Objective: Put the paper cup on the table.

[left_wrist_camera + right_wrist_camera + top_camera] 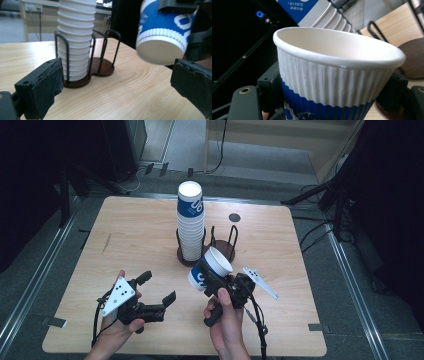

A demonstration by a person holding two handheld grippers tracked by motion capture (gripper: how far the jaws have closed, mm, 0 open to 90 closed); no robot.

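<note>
A tall stack of white and blue paper cups (pixel 190 220) stands in a dark wire holder (pixel 207 252) at the table's middle, seen also as the cup stack (pixel 75 37) in the left gripper view. My right gripper (pixel 220 280) is shut on a single blue and white cup (pixel 210 268), tilted with its mouth up and to the right; this cup (pixel 332 72) spans the right gripper view between the jaws, and the same cup (pixel 162 32) hangs at the upper right of the left gripper view. My left gripper (pixel 157 287) is open near the front left, jaws wide apart, nothing between them.
The holder's second ring (pixel 222 245), right of the stack, holds no cups. A small dark round disc (pixel 234 217) lies on the wooden table (pixel 125 230) behind the holder. Dark stands and cables ring the table on the floor.
</note>
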